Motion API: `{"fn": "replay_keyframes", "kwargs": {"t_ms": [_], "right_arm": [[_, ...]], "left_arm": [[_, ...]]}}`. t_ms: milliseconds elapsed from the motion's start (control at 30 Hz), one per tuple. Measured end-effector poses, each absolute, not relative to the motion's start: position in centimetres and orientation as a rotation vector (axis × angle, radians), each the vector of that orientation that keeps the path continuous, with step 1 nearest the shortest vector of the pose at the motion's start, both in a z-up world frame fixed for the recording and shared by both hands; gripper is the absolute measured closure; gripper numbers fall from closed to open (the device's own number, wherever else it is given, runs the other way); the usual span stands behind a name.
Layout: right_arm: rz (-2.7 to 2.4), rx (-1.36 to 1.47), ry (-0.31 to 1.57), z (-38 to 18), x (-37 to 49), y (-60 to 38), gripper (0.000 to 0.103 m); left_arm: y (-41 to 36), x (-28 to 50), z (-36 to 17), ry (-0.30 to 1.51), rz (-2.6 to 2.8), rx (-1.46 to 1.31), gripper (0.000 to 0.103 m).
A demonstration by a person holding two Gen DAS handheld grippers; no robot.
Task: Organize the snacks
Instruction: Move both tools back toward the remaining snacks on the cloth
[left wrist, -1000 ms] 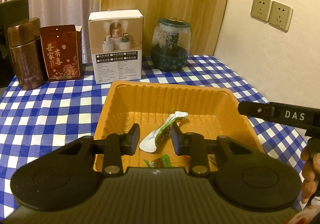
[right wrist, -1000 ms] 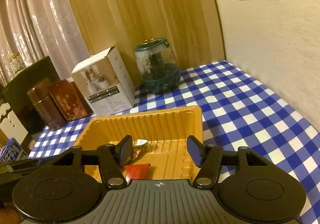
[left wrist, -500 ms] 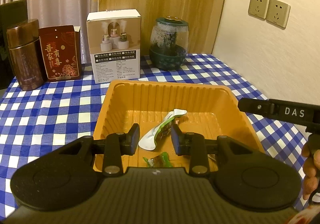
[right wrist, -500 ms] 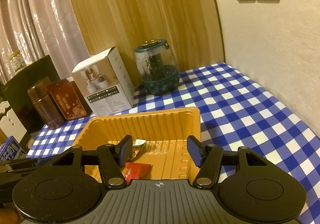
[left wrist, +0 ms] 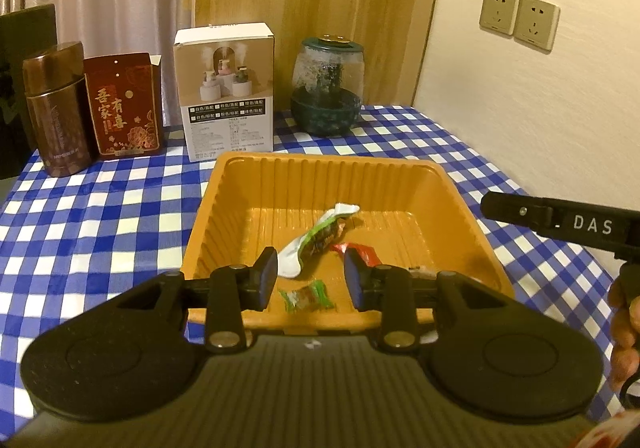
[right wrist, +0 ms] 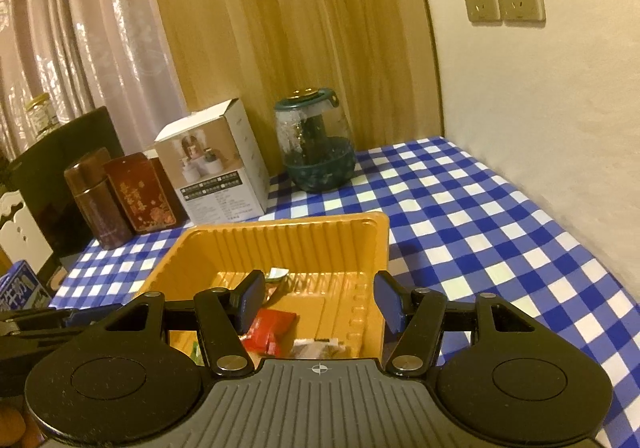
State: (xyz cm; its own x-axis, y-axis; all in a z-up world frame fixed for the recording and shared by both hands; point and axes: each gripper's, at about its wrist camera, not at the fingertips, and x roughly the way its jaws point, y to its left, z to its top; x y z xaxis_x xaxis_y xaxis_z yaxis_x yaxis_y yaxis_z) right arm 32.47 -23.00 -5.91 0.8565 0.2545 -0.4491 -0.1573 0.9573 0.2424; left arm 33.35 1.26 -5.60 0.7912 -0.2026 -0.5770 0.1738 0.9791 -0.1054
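Observation:
An orange plastic tray (left wrist: 304,172) sits on the blue checked tablecloth; it also shows in the right wrist view (right wrist: 280,244). Inside lie a white-and-green snack packet (left wrist: 316,238), a small green-wrapped candy (left wrist: 306,294), a red packet (left wrist: 362,250) (right wrist: 270,330) and a pale wrapped snack (right wrist: 318,346). My left gripper (left wrist: 311,280) is open and empty above the tray's near edge. My right gripper (right wrist: 320,306) is open and empty above the tray's near right corner; its side (left wrist: 560,222) shows in the left wrist view.
Behind the tray stand a brown canister (left wrist: 54,112), a dark red box (left wrist: 124,104), a white box (left wrist: 226,90) and a green-based glass jar (left wrist: 326,86). A wall with sockets (left wrist: 518,18) runs along the right. A blue carton (right wrist: 18,286) is at far left.
Both grippers have pulled back and up from the tray. The left jaws have opened wider. The white-and-green packet, the red packet and the candy lie where they were.

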Motion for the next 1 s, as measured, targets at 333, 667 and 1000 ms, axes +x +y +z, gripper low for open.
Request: {"fn": "replay_keyframes", "kwargs": {"t_ms": [333, 667, 1000], "right_arm": [[0.204, 0.209, 0.498, -5.7, 28.2, -24.3, 0.043], [0.22, 0.176, 0.528, -6.3, 24.5, -24.0, 0.043], [0.25, 0.124, 0.589, -8.1, 21.8, -23.9, 0.043]], "left_arm": [[2.0, 28.9, -5.5, 0.626, -0.206, -0.046, 0.067], [3.1, 23.7, -5.7, 0.631, -0.21, -0.04, 0.064], [3.1, 19.8, -7.4, 0.669, -0.294, 0.013, 0.063]]}}
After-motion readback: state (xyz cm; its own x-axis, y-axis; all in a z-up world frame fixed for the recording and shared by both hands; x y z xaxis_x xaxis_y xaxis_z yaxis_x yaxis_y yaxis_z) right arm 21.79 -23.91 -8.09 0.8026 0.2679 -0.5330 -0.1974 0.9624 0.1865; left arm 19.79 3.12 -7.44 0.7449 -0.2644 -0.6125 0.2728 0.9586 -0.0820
